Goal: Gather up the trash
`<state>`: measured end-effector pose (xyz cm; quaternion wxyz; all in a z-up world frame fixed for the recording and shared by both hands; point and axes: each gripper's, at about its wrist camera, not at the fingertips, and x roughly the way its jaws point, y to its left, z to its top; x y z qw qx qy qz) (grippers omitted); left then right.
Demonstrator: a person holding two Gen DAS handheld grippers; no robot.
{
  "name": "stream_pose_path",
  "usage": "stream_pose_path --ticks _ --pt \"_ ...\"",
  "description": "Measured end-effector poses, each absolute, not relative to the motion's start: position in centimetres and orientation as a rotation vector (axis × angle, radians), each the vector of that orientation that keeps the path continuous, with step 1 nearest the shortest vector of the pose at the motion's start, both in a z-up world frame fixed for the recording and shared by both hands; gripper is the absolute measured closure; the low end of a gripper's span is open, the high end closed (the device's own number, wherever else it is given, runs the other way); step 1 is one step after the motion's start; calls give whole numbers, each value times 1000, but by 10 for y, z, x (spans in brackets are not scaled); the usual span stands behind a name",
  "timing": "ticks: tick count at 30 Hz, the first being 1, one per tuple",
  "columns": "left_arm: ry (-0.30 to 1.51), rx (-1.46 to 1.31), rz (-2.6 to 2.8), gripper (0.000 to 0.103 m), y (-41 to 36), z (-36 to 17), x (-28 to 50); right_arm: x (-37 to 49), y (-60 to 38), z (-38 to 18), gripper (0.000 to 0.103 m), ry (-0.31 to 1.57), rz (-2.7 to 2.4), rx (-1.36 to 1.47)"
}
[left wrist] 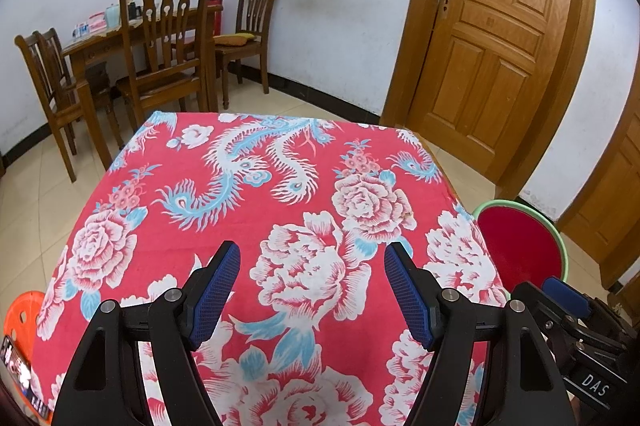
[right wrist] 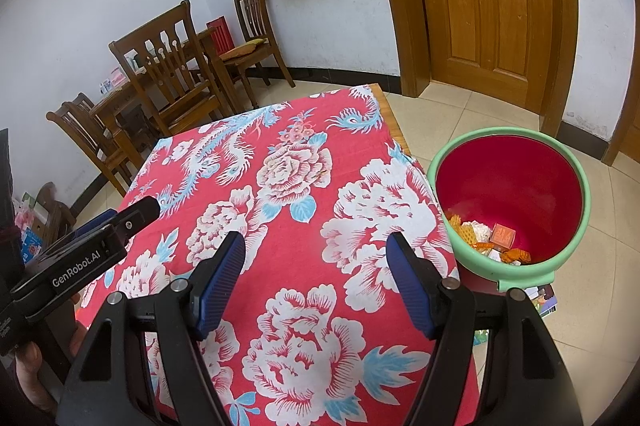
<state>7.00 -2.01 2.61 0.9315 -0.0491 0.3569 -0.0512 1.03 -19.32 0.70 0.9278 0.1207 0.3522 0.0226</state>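
Observation:
A green bin with a red inside (right wrist: 568, 194) stands on the floor at the table's right side and holds several pieces of trash (right wrist: 490, 240): orange wrappers, white scraps and a small orange box. It also shows in the left wrist view (left wrist: 520, 242). My left gripper (left wrist: 312, 254) is open and empty above the red floral tablecloth (left wrist: 280, 194). My right gripper (right wrist: 316, 244) is open and empty above the same cloth (right wrist: 288, 218), left of the bin. The left gripper shows at the left in the right wrist view (right wrist: 120, 226). No loose trash shows on the cloth.
A wooden dining table (left wrist: 104, 42) with chairs (left wrist: 168, 38) stands at the back left. A wooden door (left wrist: 496, 38) is at the back right. An orange plastic stool (left wrist: 20, 310) sits left of the table. Printed papers (right wrist: 544, 300) lie on the tiled floor by the bin.

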Motion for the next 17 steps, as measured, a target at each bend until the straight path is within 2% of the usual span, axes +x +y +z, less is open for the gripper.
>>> stream_pose_path --ticks 17 --pt "744 -99 -102 27 -18 17 70 10 -194 6 30 725 45 248"
